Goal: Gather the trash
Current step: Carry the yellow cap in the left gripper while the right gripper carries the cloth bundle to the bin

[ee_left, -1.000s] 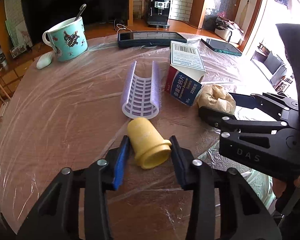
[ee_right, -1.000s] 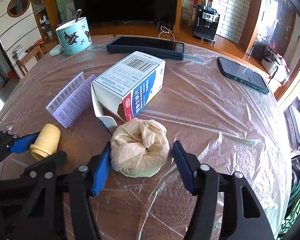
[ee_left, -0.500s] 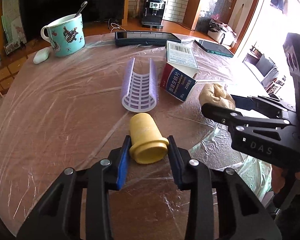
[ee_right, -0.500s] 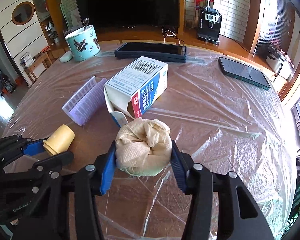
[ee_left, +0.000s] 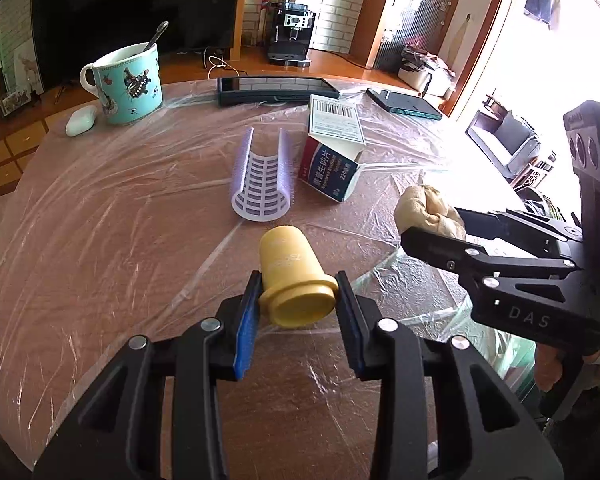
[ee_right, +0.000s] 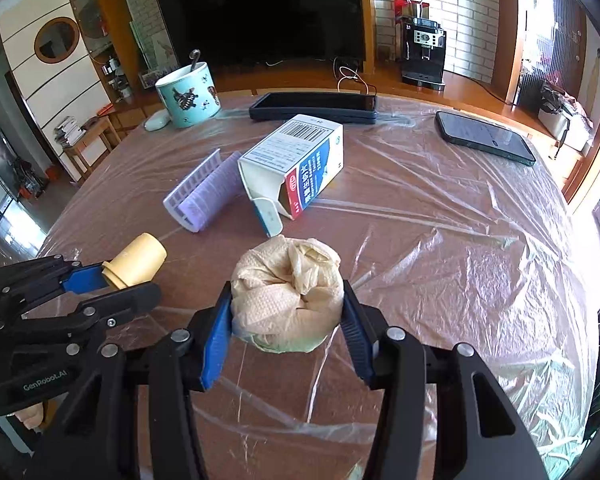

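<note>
My left gripper is shut on a small yellow plastic cup, held by its flared rim just above the table; the same yellow cup shows at the left of the right wrist view. My right gripper is shut on a crumpled beige wad of tissue, lifted slightly off the plastic sheet. In the left wrist view that wad sits in the right gripper's jaws at the right. An open white, blue and red medicine box and a lilac ribbed tray lie further back.
Clear plastic film covers the round brown table. At the back stand a teal mug with a spoon, a white mouse, a long dark tablet case and a dark phone. A person's hand holds the right gripper.
Both grippers closed: the left onto the yellow cup, the right onto the tissue wad. Both have lifted their loads a little and drawn back from the box.
</note>
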The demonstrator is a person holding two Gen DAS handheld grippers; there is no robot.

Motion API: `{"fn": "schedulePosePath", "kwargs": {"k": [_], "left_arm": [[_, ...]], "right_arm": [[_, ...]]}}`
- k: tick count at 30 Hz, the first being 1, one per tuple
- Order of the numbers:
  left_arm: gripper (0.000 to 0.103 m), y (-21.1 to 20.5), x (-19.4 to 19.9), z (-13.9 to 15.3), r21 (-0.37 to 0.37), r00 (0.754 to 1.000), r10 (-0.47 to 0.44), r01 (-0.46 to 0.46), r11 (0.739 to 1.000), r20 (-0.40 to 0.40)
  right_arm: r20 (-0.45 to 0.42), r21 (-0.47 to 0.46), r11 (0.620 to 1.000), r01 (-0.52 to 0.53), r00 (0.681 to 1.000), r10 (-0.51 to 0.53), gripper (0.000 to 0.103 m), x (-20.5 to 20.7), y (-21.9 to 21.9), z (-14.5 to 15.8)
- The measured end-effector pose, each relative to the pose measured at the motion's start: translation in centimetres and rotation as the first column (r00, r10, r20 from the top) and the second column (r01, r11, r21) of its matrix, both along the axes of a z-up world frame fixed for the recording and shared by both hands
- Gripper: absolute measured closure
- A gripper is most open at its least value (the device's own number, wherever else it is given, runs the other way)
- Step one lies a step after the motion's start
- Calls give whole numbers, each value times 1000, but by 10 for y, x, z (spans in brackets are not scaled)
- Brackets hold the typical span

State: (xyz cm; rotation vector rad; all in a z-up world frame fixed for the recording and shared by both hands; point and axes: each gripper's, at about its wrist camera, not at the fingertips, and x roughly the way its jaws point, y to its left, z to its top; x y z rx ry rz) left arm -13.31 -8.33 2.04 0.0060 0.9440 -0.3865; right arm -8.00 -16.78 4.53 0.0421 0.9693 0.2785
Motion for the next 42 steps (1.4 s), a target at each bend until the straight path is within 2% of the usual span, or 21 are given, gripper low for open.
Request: {"fn": "schedulePosePath", "kwargs": {"k": [4,18,42], "left_arm": [[65,1,-7,2,-3,1000,-10,10,1000,3],[65,7,-35,-1,17,999,-31,31,999,16],[65,12,-102,16,26,991,-110,108,994,79]], "right_arm": [[-2,42,999,-6,1000,7,53,-11,-4,3],[15,65,997,-36,999,35,53,-51,-1,6],[87,78,989,-123,989,116,53,-119,7,30]]}}
